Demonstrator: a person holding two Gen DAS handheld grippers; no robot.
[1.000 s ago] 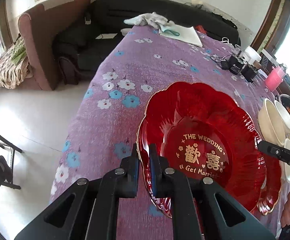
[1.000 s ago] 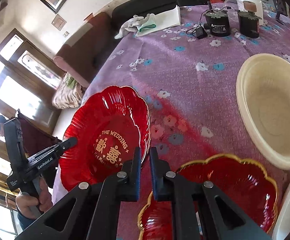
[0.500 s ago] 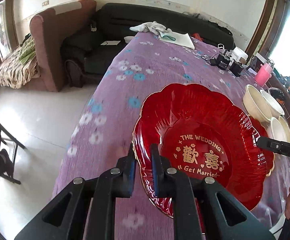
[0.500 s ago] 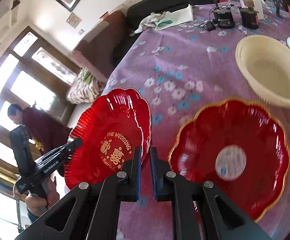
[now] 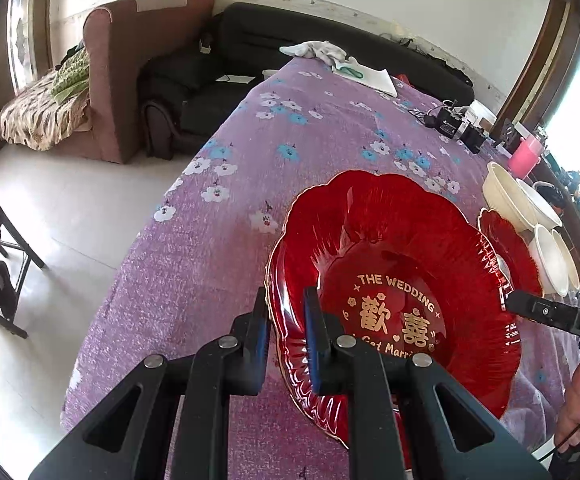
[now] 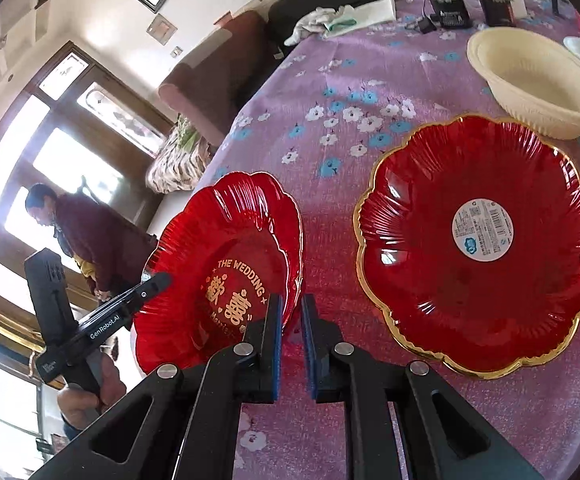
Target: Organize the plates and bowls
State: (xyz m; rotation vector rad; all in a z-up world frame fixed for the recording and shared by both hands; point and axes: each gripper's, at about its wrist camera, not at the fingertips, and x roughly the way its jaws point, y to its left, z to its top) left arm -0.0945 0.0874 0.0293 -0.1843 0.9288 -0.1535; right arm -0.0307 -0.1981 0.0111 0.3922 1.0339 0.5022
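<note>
A red wedding plate [image 5: 402, 280] with gold lettering is held tilted above the purple floral tablecloth [image 5: 282, 152]. My left gripper [image 5: 286, 320] is shut on its near rim. My right gripper [image 6: 290, 320] is shut on the opposite rim of the same plate [image 6: 226, 256]. A second red plate [image 6: 478, 240] with a gold rim and a round white sticker lies flat on the cloth to the right. A cream bowl [image 6: 530, 80] stands behind it; white bowls [image 5: 550, 260] are stacked at the right edge.
Black electronics and cables [image 5: 458, 124] and a pink cup [image 5: 526, 156] sit at the far right of the table. A folded white cloth [image 5: 346, 64] lies at the far end. A person [image 6: 86, 236] stands by the window, beyond the table's edge.
The wedding plate, held by both grippers, has risen off the second red plate and shifted left, leaving the stickered plate fully exposed on the cloth.
</note>
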